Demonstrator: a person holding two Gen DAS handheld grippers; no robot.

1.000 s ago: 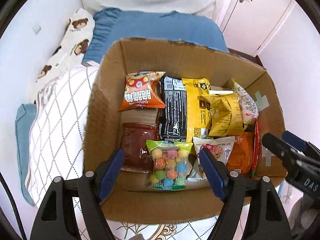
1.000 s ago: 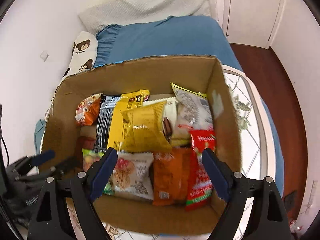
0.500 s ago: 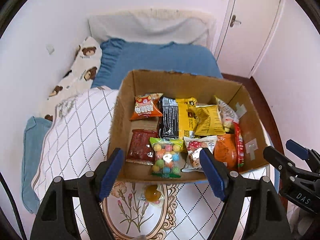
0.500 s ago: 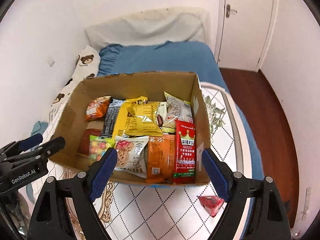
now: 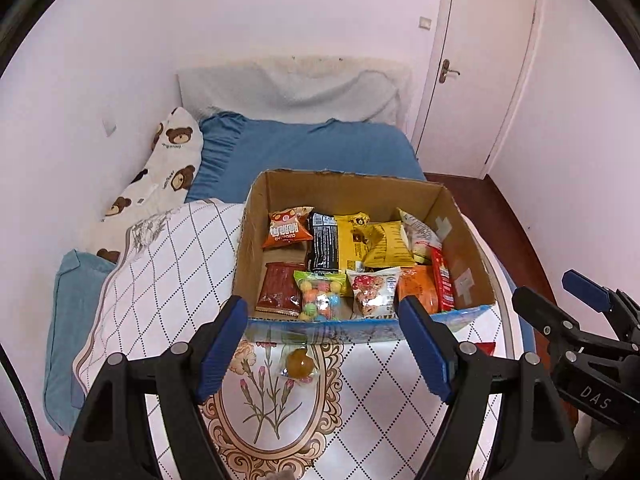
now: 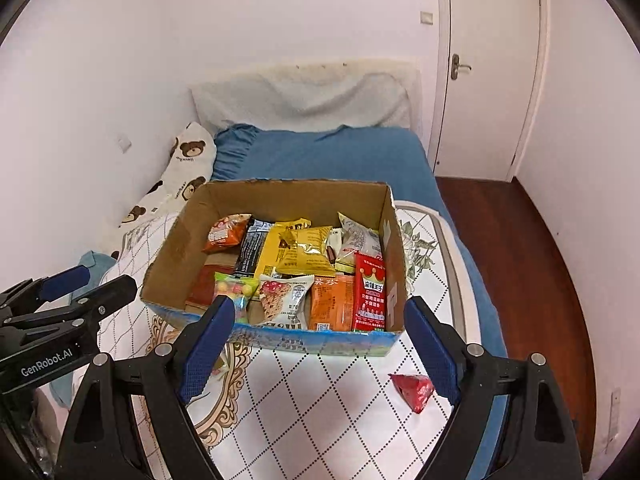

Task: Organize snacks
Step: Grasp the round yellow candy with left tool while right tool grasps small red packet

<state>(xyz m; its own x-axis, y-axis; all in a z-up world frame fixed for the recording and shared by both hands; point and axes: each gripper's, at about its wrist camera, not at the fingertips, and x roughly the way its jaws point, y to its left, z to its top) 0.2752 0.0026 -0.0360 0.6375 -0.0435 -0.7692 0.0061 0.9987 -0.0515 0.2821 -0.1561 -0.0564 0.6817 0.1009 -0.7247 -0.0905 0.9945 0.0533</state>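
On the quilt [image 6: 320, 400], two loose sweets lay outside the box [image 6: 280, 196]: a red packet [image 6: 414, 390] and an amber candy [image 5: 299, 363]. Left gripper [image 5: 320, 352] and right gripper [image 6: 320, 344] stood apart, empty. Best approach: descend steeply, straddle each sweet, close gently.

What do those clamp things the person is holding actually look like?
Each tool, left and right, is a black plastic clamp with two blue-padded fingers and silver rivets. White lettering marks their sides: "GenRobot.AI" on the left, "DAS" on the right. No hands or sleeves show.
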